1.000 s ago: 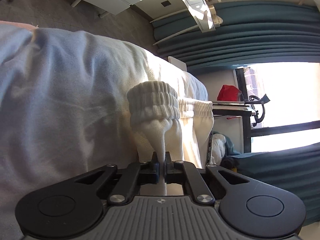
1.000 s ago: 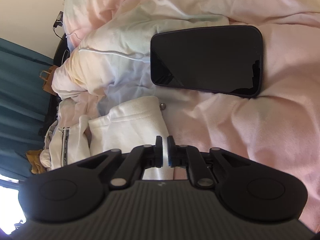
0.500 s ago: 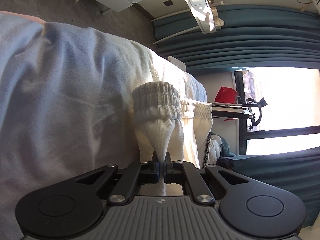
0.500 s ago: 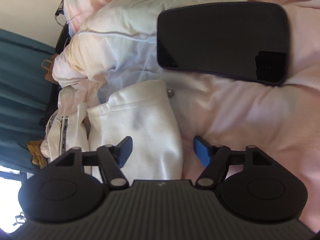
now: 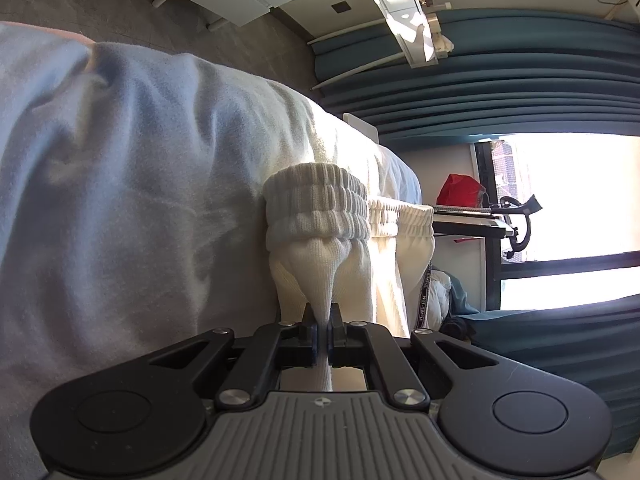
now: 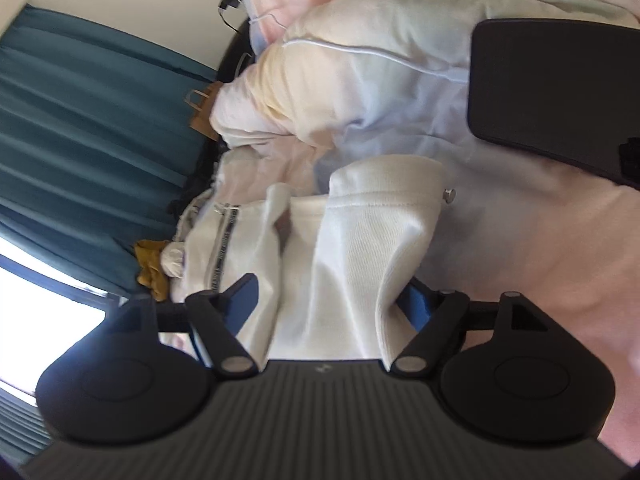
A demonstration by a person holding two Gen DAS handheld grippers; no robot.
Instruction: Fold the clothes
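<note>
A cream-white knit garment (image 5: 320, 252) with ribbed cuffs lies on the bed. My left gripper (image 5: 323, 322) is shut on a pinch of its fabric just below one ribbed cuff (image 5: 316, 204). In the right wrist view the same white garment (image 6: 360, 248) lies folded over on the pink bedding, a small metal cord tip (image 6: 449, 195) at its edge. My right gripper (image 6: 332, 300) is open, its blue-padded fingers (image 6: 244, 300) spread on either side of the fabric without clamping it.
A large black tablet (image 6: 560, 92) lies on the pink and pale duvet (image 6: 540, 240) to the right. Teal curtains (image 5: 500, 76), a bright window and a dark desk (image 5: 468, 224) with a red bag stand past the bed's edge. More clothes are piled beside the bed (image 6: 160, 268).
My right gripper opened and let go of the white garment, then swung left, so the tablet slid to the right edge. My left gripper stays shut on the fabric, almost still.
</note>
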